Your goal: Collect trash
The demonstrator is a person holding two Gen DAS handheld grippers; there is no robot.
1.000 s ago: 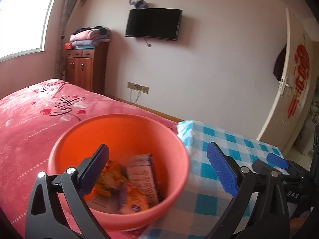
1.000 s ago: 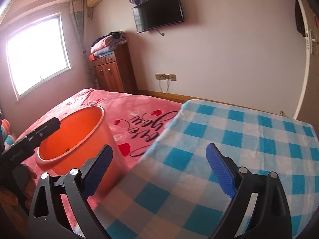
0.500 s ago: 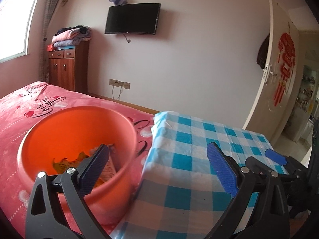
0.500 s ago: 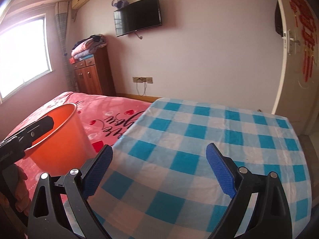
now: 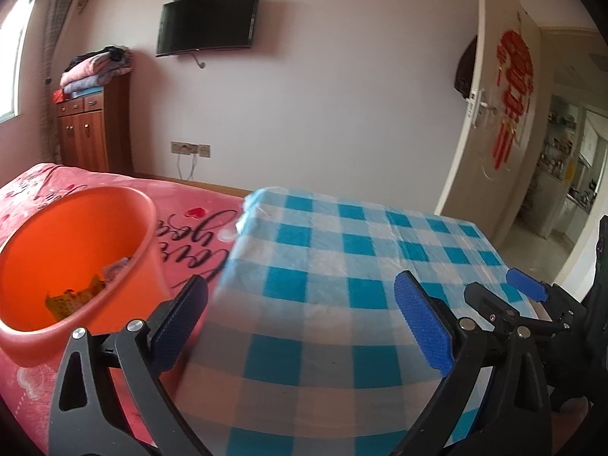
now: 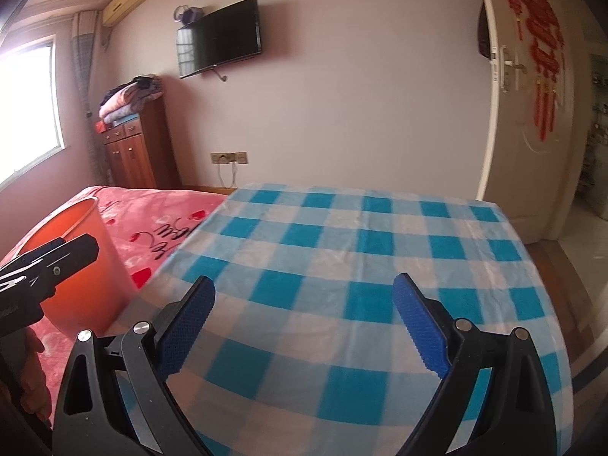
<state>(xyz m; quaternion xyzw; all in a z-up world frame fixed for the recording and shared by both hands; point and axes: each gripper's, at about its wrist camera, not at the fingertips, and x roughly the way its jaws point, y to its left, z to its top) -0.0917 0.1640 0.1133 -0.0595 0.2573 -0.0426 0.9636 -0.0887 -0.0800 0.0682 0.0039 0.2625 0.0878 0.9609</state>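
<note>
Wall-mounted television (image 5: 207, 22) above wooden cabinet (image 5: 91, 125).

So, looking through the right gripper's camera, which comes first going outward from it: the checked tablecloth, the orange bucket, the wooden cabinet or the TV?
From the right gripper:
1. Checked tablecloth, directly under and ahead of the fingers.
2. Orange bucket, to the left, on the pink bedspread.
3. Wooden cabinet, far left by the back wall.
4. TV, high on that wall; roughly as deep as the cabinet, so their order is uncertain.
</note>
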